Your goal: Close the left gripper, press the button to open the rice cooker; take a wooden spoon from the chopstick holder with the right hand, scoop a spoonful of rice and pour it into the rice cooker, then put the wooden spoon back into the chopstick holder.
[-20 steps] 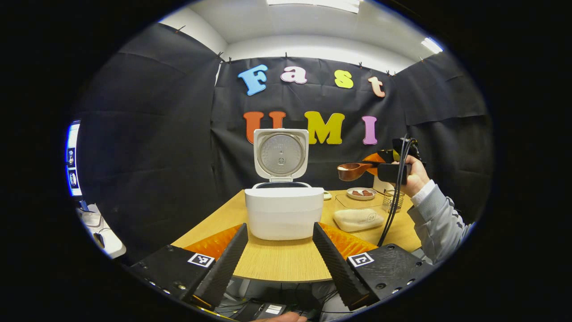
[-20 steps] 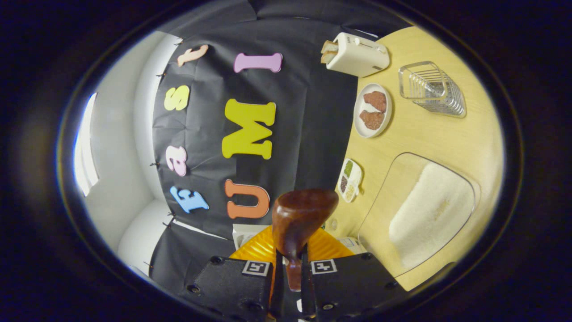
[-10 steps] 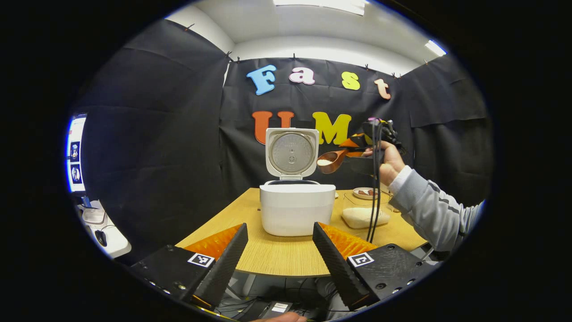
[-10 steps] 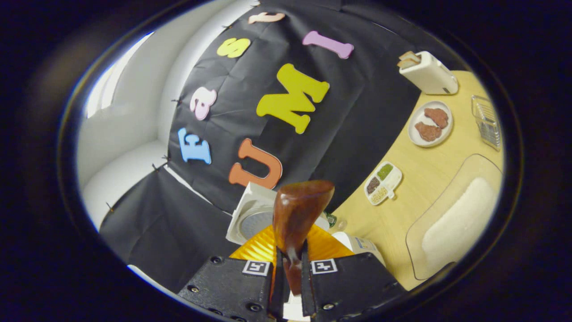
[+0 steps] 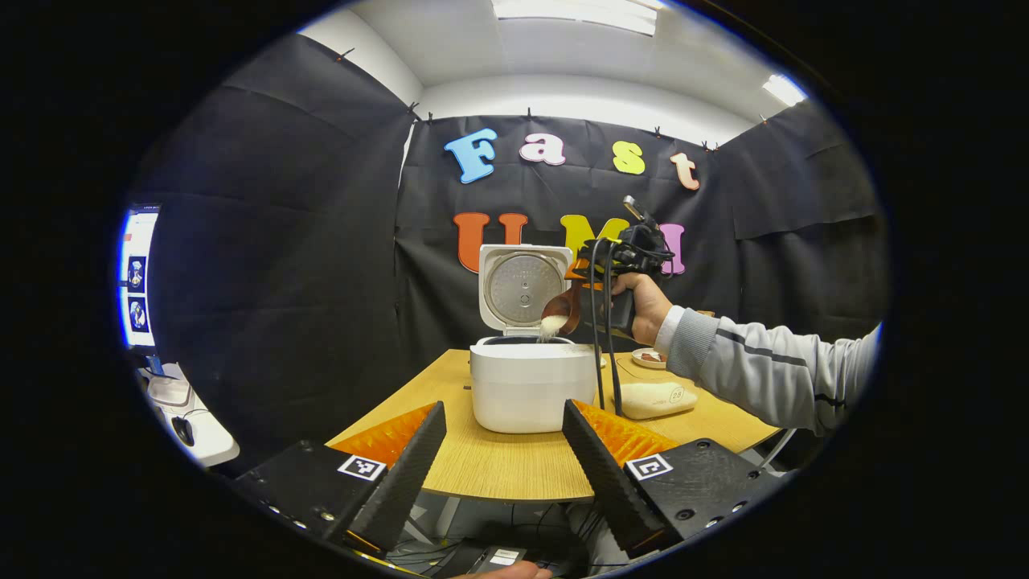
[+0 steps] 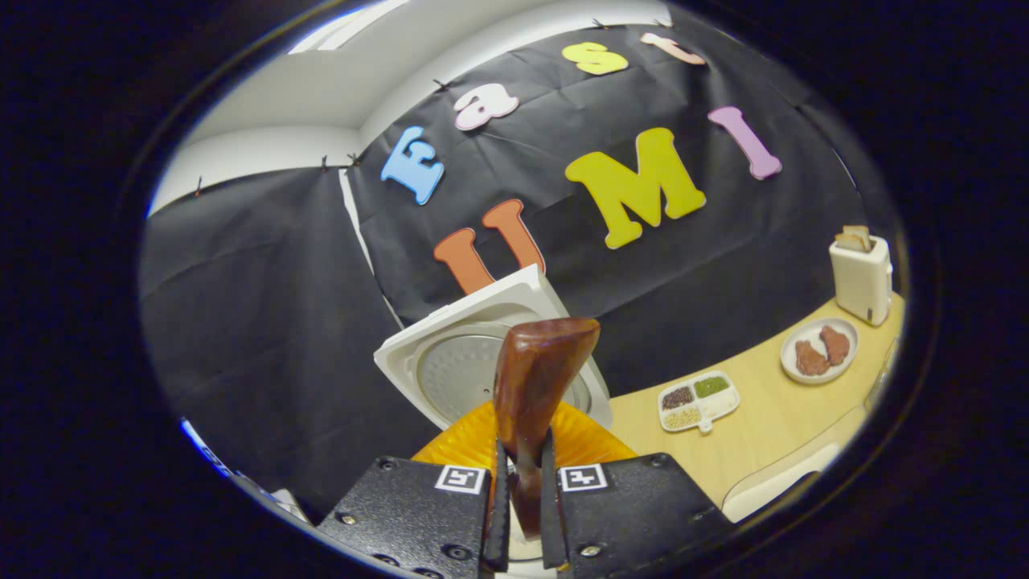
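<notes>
Lid's already up on the rice cooker [image 5: 532, 384], mid-table near the front edge. Right gripper [image 6: 519, 515] pinches the wooden spoon [image 6: 537, 384], tipping rice into the pot (pour underway). Left gripper [image 5: 504, 458] hangs spread wide. Spoon's return remains.

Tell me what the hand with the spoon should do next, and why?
Probably tip the spoon a bit further to empty it. In the left gripper view it is tilted over the open rice cooker, with rice at its lip, spilling toward the pot. The right gripper has its fingers shut on the handle. After that, the spoon likely goes back to its holder.
</notes>
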Demonstrator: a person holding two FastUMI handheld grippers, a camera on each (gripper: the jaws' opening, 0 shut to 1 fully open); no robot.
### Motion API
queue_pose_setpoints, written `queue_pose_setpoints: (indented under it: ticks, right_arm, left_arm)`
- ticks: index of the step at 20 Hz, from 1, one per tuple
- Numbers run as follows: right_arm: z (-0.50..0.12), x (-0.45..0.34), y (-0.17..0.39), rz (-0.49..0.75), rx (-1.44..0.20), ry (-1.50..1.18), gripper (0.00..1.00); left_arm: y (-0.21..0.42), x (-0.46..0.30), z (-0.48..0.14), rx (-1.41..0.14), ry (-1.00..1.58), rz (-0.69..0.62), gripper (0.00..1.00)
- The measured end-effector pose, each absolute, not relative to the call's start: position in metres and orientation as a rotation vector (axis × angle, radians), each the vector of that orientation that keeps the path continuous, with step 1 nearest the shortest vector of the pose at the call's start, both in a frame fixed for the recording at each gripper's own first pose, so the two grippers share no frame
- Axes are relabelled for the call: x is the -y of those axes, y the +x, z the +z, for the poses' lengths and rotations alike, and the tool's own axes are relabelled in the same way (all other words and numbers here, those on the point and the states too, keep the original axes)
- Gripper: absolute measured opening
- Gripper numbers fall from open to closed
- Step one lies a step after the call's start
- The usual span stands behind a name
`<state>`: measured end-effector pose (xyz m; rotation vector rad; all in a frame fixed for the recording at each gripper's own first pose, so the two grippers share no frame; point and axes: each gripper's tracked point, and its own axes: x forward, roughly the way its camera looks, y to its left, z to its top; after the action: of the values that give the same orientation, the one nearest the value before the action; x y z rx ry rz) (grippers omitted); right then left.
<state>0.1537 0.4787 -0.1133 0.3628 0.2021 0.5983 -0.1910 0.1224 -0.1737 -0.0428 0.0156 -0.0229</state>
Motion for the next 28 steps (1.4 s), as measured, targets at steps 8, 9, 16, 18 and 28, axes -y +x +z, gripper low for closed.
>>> queue_pose_setpoints:
  ticks: [8,9,16,18,28]
  right_arm:
    - [-0.111,-0.512,0.14,0.635,-0.128,0.118,0.21]
    - [-0.112,-0.516,0.136,0.641,-0.126,0.091,0.21]
    - [-0.114,-0.539,0.115,0.69,-0.047,-0.139,0.22]
    - [-0.112,-0.541,0.11,0.68,-0.011,-0.234,0.22]
    - [-0.092,-0.513,0.107,0.598,0.131,-0.421,0.23]
  left_arm:
    - [-0.192,-0.134,-0.174,-0.011,-0.052,0.016,0.93]
    - [-0.193,-0.138,-0.173,-0.008,-0.048,0.031,0.93]
    - [-0.193,-0.137,-0.168,0.002,-0.05,0.031,0.93]
    - [-0.192,-0.136,-0.167,0.0,-0.046,0.035,0.93]
    - [-0.188,-0.113,-0.161,0.002,-0.03,-0.004,0.93]
